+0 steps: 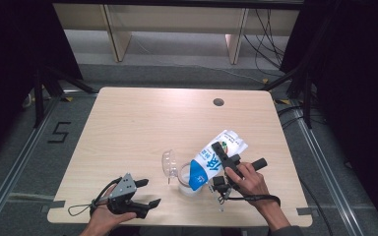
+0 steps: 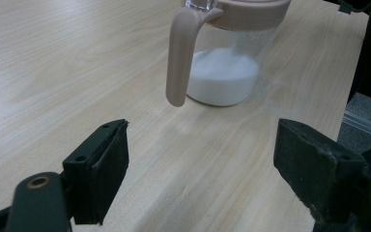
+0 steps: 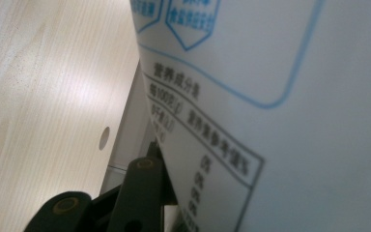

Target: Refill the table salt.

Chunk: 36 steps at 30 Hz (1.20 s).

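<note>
At the left, the left gripper (image 1: 147, 192) rests low on the desk (image 1: 128, 128) with its fingers (image 2: 99, 166) spread wide and released, nothing between them. Just ahead of those fingers stands the clear jar (image 2: 224, 63), pink-handled and part filled with white powder, its hinged lid (image 1: 169, 163) open. To the right, the right gripper (image 1: 222, 160) has its fingers clenched on the blue-and-white pouch (image 1: 211, 164), which tilts mouth-down over the jar.

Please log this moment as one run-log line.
right gripper: shut on bag, tilted mouth-down over jar | jar: part full of white grains, lid open | left gripper: open, idle on table
</note>
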Each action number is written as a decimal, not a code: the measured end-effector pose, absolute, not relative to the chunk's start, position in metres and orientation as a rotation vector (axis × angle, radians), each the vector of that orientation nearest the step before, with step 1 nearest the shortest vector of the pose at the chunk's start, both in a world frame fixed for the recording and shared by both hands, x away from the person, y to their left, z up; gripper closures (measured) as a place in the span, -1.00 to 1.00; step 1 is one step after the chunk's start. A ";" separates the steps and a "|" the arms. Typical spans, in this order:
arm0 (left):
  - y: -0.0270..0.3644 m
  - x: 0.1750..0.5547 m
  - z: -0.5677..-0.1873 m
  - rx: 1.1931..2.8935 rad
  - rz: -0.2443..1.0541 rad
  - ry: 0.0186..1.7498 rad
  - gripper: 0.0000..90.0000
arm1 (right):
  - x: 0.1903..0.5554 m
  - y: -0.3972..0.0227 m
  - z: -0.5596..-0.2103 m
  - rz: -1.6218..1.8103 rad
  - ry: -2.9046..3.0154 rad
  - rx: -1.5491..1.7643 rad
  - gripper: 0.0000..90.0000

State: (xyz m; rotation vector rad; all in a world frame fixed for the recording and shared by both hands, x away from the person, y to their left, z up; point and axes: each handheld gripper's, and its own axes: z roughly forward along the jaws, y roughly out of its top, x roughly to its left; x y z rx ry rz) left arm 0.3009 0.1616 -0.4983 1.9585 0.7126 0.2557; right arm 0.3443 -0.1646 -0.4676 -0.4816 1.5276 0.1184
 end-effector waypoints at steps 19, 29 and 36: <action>0.161 0.301 -0.499 1.953 0.252 0.719 -0.56 | 0.344 -0.165 -0.467 0.112 1.525 -0.486 0.57; 0.162 0.301 -0.498 1.960 0.259 0.709 -0.56 | 0.345 -0.165 -0.468 0.128 1.518 -0.496 0.59; 0.162 0.301 -0.498 1.964 0.263 0.700 -0.56 | 0.344 -0.165 -0.467 0.112 1.533 -0.485 0.61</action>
